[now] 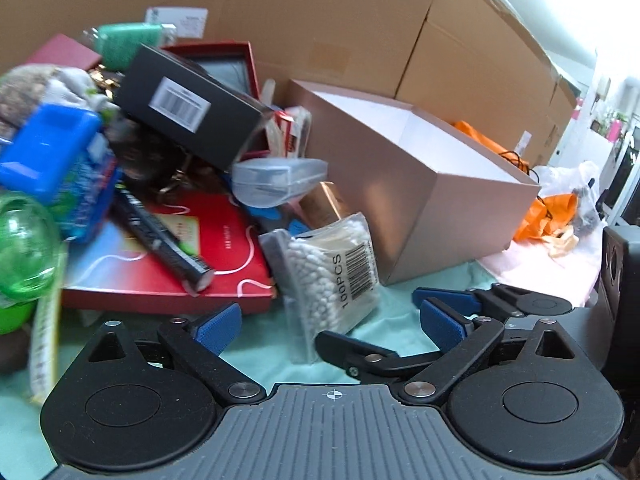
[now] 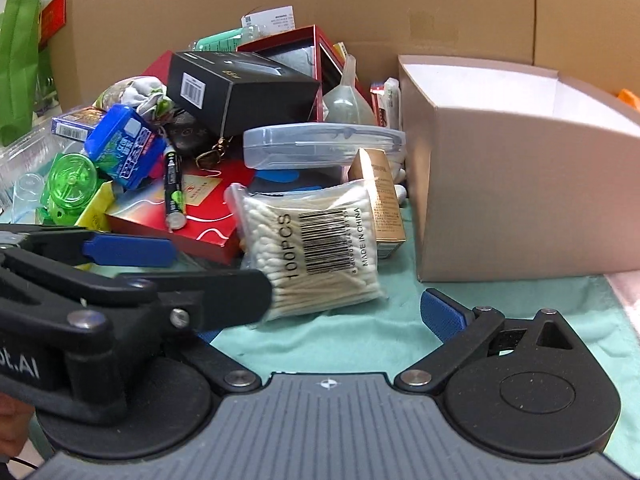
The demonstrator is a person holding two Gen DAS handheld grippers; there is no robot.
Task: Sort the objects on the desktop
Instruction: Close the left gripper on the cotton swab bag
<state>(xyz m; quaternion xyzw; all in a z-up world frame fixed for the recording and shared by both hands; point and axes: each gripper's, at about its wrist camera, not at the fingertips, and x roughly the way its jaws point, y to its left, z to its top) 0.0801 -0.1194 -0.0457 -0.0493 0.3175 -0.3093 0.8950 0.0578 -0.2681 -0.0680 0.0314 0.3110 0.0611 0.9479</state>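
A bag of cotton swabs (image 1: 336, 268) marked 100PCS leans at the front of a pile of desk objects; it also shows in the right wrist view (image 2: 316, 248). My left gripper (image 1: 330, 322) is open and empty, just short of the bag. My right gripper (image 2: 320, 320) is open and empty, with the bag lying between and beyond its fingers. The left gripper (image 2: 128, 264) crosses the right wrist view at left. An open beige box (image 2: 520, 200) with a white inside stands to the right of the pile (image 1: 432, 184).
The pile holds a black barcoded box (image 2: 240, 84), a clear plastic case (image 2: 320, 146), a red flat box (image 2: 200, 208), a black pen (image 2: 174, 188), a blue container (image 2: 124, 146), a green plastic toy (image 2: 72, 180) and a gold carton (image 2: 380, 200). Large cardboard boxes (image 1: 320, 20) stand behind.
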